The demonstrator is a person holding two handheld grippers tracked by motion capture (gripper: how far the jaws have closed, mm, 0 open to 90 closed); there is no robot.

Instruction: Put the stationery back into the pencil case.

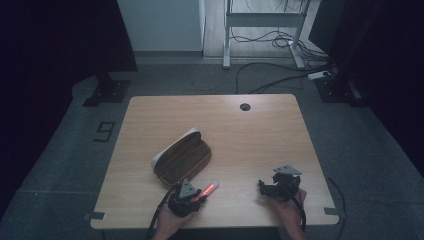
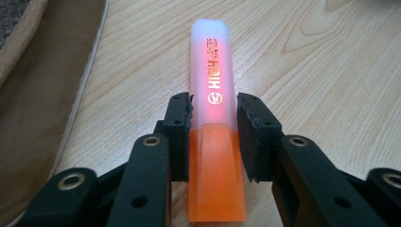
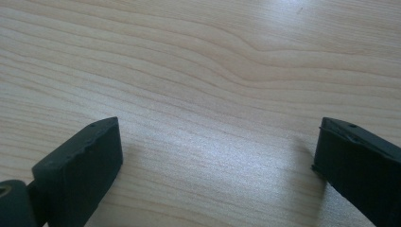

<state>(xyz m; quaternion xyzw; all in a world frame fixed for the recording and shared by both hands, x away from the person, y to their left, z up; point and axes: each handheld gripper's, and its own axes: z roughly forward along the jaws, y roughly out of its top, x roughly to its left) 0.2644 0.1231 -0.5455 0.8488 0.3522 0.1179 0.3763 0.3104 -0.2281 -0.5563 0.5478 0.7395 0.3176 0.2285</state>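
Observation:
An orange highlighter (image 1: 210,188) with a translucent cap lies flat on the wooden table (image 1: 250,140), just in front of a brown pencil case (image 1: 182,157). My left gripper (image 1: 198,196) points along it. In the left gripper view the highlighter (image 2: 213,85) runs straight away between the jaws, and my left gripper (image 2: 213,109) has both pads against its sides where cap meets orange body. The case's edge (image 2: 33,94) shows at the left. My right gripper (image 1: 261,185) rests low at the front right; in its own view my right gripper (image 3: 217,142) stands open over bare wood.
The pencil case lies slanted at the table's left centre, partly unzipped. A round cable hole (image 1: 245,106) sits near the far edge. Beyond the table are a desk frame (image 1: 262,30) and loose cables (image 1: 280,75) on the floor.

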